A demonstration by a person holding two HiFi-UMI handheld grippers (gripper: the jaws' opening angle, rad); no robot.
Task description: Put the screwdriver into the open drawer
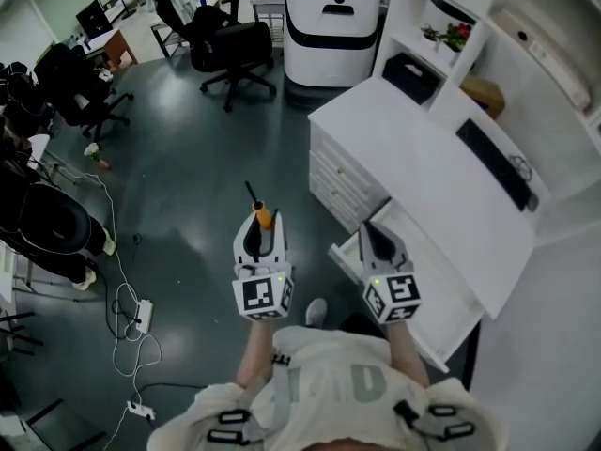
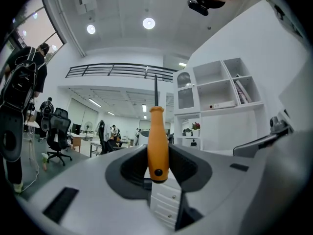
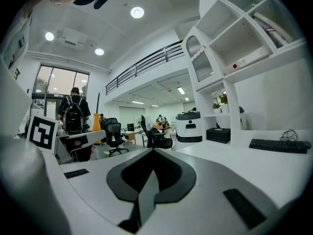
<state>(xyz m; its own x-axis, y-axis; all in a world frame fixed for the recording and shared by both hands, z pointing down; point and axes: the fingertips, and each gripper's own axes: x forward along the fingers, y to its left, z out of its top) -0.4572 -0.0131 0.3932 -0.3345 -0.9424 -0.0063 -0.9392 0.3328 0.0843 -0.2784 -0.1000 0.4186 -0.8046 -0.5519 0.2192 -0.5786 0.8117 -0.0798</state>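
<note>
You are pinching the screwdriver (image 2: 158, 146) in the left gripper (image 1: 263, 225); the right gripper (image 3: 146, 180) is sitting pressed together, empty; the drawer (image 1: 344, 255), centre right, is waiting open.

Orange handle and black shaft on the screwdriver (image 2: 158, 148). Pale grey with black padding on the left gripper (image 1: 263, 225) and right gripper (image 1: 374, 233), plus black-and-white square markers (image 1: 263, 294) on both. White tabletop (image 1: 423, 158) and drawer (image 1: 349, 256), black keyboard (image 1: 496, 165), dark grey-green floor (image 1: 188, 158).

Bare dark grey floor (image 1: 188, 186) lies open from nine to twelve o'clock. At one o'clock the white drawer cabinet (image 1: 338, 172) blocks passage. The pulled-out white drawer (image 1: 341, 255) juts below the long white worktop (image 1: 423, 158).
</note>
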